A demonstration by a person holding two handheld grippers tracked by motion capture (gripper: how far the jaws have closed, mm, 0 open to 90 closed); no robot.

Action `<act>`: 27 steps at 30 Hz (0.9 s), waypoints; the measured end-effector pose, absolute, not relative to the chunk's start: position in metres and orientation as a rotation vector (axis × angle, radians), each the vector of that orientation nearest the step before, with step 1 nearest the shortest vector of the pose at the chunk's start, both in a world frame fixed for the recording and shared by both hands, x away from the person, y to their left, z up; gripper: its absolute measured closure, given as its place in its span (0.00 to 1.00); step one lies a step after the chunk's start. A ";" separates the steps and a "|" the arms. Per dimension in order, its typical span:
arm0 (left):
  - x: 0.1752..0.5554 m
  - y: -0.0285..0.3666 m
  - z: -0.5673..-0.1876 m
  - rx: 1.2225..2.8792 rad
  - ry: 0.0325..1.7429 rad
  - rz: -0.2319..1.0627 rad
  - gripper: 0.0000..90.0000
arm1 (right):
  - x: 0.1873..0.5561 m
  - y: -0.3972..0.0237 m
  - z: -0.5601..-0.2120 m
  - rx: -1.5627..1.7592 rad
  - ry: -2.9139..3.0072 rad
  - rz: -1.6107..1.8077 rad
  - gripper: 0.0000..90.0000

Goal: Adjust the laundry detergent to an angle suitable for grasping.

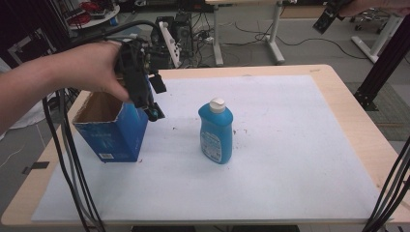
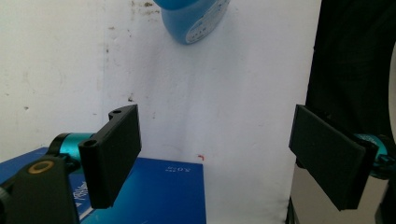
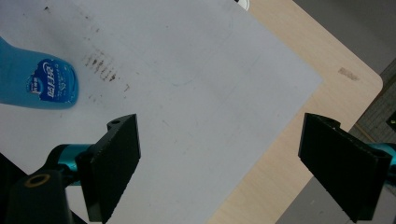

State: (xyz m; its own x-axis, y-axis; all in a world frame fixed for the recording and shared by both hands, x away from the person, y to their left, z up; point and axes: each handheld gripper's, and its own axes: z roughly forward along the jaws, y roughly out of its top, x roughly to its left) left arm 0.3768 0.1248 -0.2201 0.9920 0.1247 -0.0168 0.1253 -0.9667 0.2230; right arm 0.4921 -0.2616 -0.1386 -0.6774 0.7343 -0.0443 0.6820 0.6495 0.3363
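A blue bottle (image 1: 216,131) with a white cap stands upright near the middle of the white sheet (image 1: 290,145). An open-topped blue carton (image 1: 112,126) stands at the sheet's left side. My left gripper (image 1: 157,99) hovers just above the carton's right rim, and its jaws stand wide apart with nothing between them. In the left gripper view, the left gripper (image 2: 219,158) looks down on the carton (image 2: 149,196), with the bottle (image 2: 196,18) farther off. My right gripper (image 3: 219,168) is open and empty, high over the sheet's right part, with the bottle (image 3: 37,79) to its left.
The wooden table (image 1: 358,130) borders the sheet on all sides. Black cables (image 1: 67,159) hang down at the left and lower right. A black frame post (image 1: 382,67) stands off the right edge. Desk legs (image 1: 275,38) and equipment lie on the floor beyond.
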 end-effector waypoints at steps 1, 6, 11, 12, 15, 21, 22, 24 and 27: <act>0.377 0.125 -0.220 2.913 0.183 -0.005 0.19 | 0.492 -0.262 -0.139 1.164 2.689 0.438 0.13; 0.377 0.125 -0.220 2.914 0.184 -0.006 0.19 | 0.491 -0.262 -0.138 1.155 2.689 0.440 0.13; 0.377 0.125 -0.220 2.916 0.183 -0.008 0.19 | 0.489 -0.261 -0.137 1.157 2.685 0.448 0.13; 0.377 0.125 -0.220 2.915 0.188 -0.010 0.19 | 0.489 -0.262 -0.137 1.156 2.685 0.449 0.13; 0.377 0.124 -0.221 2.915 0.186 -0.013 0.19 | 0.488 -0.261 -0.136 1.153 2.686 0.454 0.13; 0.377 0.124 -0.221 2.915 0.183 -0.013 0.19 | 0.484 -0.260 -0.134 1.136 2.689 0.468 0.13; 0.377 0.124 -0.220 2.918 0.181 -0.012 0.19 | 0.484 -0.260 -0.134 1.136 2.689 0.468 0.13; 0.378 0.124 -0.220 2.916 0.183 -0.010 0.19 | 0.482 -0.259 -0.132 1.130 2.687 0.476 0.13; 0.377 0.125 -0.221 2.911 0.188 -0.011 0.19 | 0.480 -0.259 -0.131 1.123 2.687 0.483 0.13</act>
